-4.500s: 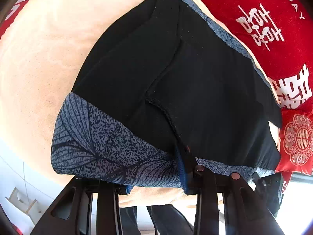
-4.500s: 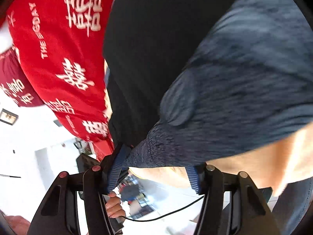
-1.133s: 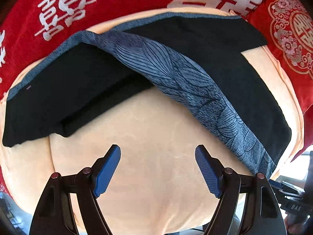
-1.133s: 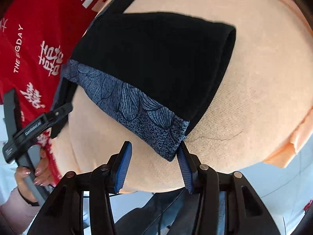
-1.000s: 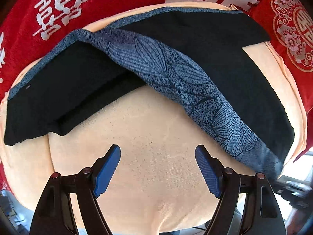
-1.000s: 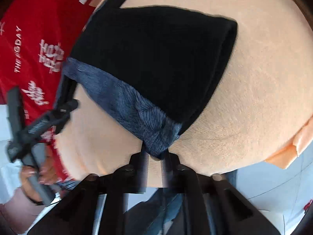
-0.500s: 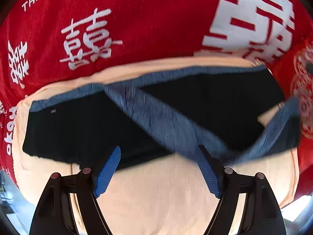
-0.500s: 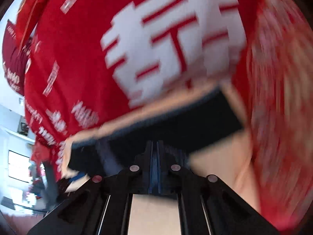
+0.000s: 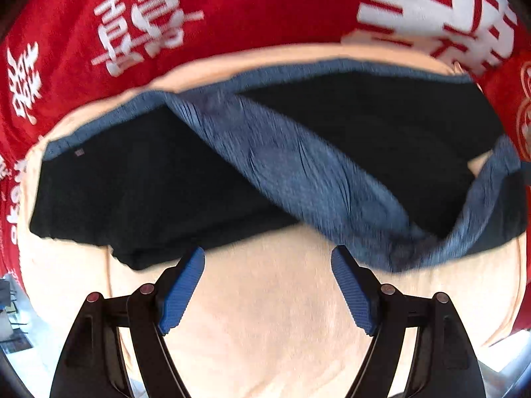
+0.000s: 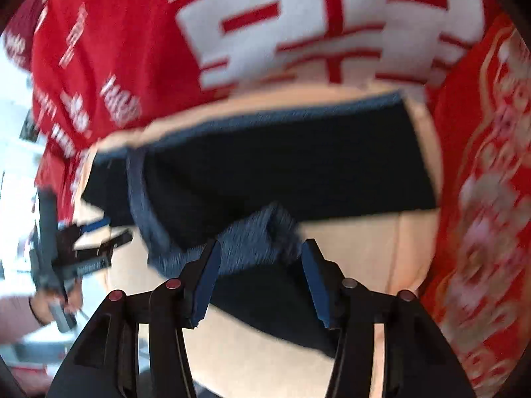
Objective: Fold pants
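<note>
Right gripper jaws just opening around the pants hem, left gripper open, empty; released fold may slump askew.

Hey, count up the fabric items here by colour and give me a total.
Black with blue-grey trim: 1, the pants
Peach: 1, the blanket under them
Red with white characters: 1, the cloth beneath the blanket
Total: 3

Black pants with blue band on peach cloth, beyond spread empty left tool.
</note>
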The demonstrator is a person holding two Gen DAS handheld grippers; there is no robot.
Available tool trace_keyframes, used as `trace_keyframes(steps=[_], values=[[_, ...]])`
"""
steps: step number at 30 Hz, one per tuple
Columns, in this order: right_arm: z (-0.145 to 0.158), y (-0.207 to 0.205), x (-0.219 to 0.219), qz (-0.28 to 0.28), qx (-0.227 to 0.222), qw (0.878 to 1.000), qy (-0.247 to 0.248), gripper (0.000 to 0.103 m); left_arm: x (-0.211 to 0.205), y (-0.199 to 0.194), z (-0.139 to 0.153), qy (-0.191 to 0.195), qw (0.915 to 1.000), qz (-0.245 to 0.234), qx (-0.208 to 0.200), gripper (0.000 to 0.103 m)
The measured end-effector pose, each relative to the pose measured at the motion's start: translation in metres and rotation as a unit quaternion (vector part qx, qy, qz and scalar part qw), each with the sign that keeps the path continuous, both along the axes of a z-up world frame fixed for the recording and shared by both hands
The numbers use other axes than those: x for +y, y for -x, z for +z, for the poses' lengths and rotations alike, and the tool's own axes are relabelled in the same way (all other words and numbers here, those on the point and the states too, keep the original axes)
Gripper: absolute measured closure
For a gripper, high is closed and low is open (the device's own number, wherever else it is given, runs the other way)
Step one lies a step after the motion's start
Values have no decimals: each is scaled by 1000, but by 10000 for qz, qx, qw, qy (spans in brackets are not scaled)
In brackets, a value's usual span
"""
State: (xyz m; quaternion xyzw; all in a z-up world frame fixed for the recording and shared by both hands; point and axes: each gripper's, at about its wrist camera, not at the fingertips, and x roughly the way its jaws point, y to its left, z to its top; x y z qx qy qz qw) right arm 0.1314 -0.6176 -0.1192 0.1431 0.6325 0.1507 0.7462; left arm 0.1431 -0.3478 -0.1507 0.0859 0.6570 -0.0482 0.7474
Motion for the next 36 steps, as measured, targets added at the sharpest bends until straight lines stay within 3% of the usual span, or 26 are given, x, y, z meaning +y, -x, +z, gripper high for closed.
trace_keyframes(steps=[7,9,10,13,17,22,24,25,26,27,28,32,34,36], values=[[-23,-12,8,358,88,9993,53,57,-4,10,-18,-66,9998,64,204,23],[-35,-19,14,540,382,9978,40,89,-7,10,-17,-40,9997,86,213,23],[-40,-22,19,614,520,9967,61,95,-8,10,-16,-40,9998,79,200,23],[-22,-27,19,579,310,9974,309,95,-11,6,-6,-30,9999,93,111,23],[12,-56,-23,-440,-155,9975,521,95,-12,-6,12,10,9998,155,-96,23],[18,-93,-57,-1174,-609,9858,1039,95,-17,-30,16,-1,9995,231,-233,23],[18,-106,-67,-1432,-766,9765,1419,91,-18,-39,12,2,9992,301,-260,23],[18,-110,-70,-1493,-819,9739,1499,81,-19,-44,11,6,9991,325,-276,23],[18,-116,-76,-1524,-787,9734,1522,53,-19,-48,10,16,9989,344,-307,23],[20,-119,-81,-1556,-758,9729,1534,39,-21,-53,10,32,9988,353,-339,23],[24,-120,-83,-1573,-787,9728,1504,32,-21,-57,11,48,9987,347,-372,23],[42,-110,-73,-1331,-859,9809,1129,32,-29,-81,10,-7,9980,359,-529,23],[37,-98,-60,-1191,-610,9864,952,32,-28,-91,5,-60,9977,469,-483,23],[22,-78,-52,-1265,-285,9906,438,32,-24,-96,0,-65,9973,595,-433,23]])
